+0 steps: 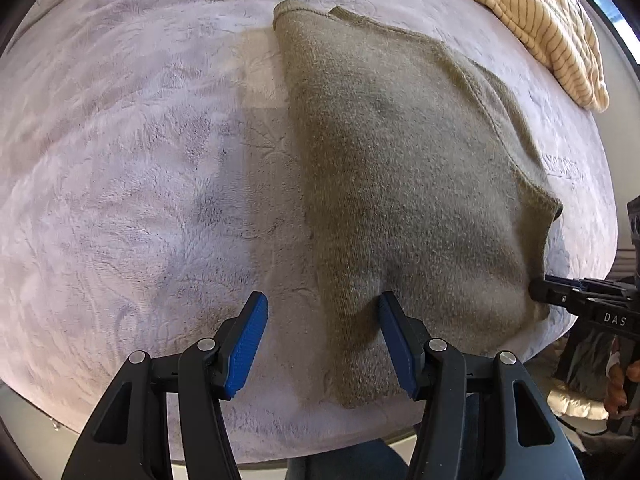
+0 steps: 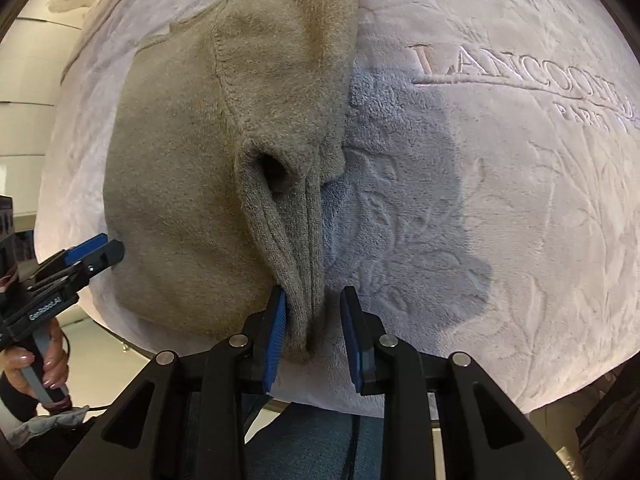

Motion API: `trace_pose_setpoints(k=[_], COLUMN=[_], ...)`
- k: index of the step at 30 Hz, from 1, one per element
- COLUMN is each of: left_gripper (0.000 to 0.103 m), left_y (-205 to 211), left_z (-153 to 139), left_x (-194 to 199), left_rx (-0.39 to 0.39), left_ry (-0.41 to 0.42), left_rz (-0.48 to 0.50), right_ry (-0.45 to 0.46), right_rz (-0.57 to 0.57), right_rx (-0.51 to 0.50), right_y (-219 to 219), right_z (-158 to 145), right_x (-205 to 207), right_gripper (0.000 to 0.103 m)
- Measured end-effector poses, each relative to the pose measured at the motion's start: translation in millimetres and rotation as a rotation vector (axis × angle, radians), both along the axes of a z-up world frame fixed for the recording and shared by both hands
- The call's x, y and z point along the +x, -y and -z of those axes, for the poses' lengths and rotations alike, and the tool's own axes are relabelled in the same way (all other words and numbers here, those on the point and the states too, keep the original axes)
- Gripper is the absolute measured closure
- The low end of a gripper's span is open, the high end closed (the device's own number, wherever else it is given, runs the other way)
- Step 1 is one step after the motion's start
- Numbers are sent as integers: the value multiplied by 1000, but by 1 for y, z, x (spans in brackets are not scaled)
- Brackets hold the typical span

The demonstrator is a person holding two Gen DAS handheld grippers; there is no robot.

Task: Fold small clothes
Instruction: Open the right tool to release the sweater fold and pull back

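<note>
We hold the left gripper [image 1: 320, 344] low over the near left corner of the olive knit sweater [image 1: 400, 184], its blue pads spread wide apart and gripping nothing; one pad rests against the sweater's surface, the other hangs over the bare blanket [image 1: 120, 160] just beside the sweater's left edge. The right gripper [image 2: 314, 336] comes in at the sweater's near right side, its fingers parted with a bunched ribbed cuff of the sweater between them. The left pad [image 2: 276, 344] touches that cuff, while the right pad stands clear of it, so the grasp looks released.

The sweater lies flat on the pale plush blanket, a sleeve folded in over its body.

Only the left wrist view shows a cream striped garment [image 1: 536, 28] on the blanket beyond the sweater's far right corner. Only the right wrist view shows embossed lettering [image 2: 520, 80] on the blanket to the right of the sweater, and our hand [image 2: 36, 372] wrapped around the left gripper's handle.
</note>
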State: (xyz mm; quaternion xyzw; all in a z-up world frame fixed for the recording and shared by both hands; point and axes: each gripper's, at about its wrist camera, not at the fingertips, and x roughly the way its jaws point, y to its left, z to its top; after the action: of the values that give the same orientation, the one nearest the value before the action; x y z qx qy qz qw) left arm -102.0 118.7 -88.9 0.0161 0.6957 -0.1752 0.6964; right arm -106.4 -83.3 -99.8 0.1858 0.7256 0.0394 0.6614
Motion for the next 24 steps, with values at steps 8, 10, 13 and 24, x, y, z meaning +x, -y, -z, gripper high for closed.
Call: trace_pose_setpoints(k=[8,10,13,24], left_gripper=[44,44,44,44], left_y=[-1,-2,-4,-17], left_z=[-10,-11,-14,-22], left_x=[1,1,2,22], left_rx=[21,21,25,43], left_ry=[-1,-1,2,28], left_rz=[0,-4,-10,-27], right_ry=[-2,-4,-9,159], right_rz=[-20,-25,-31,96], right_rx=[-47,-57,-67,-52], right_y=[-13,-13,-15,3], right_z=[-5,-6,-10,-62], right_x=[-2,-2,-3,21], right_gripper=[72,70,68,65])
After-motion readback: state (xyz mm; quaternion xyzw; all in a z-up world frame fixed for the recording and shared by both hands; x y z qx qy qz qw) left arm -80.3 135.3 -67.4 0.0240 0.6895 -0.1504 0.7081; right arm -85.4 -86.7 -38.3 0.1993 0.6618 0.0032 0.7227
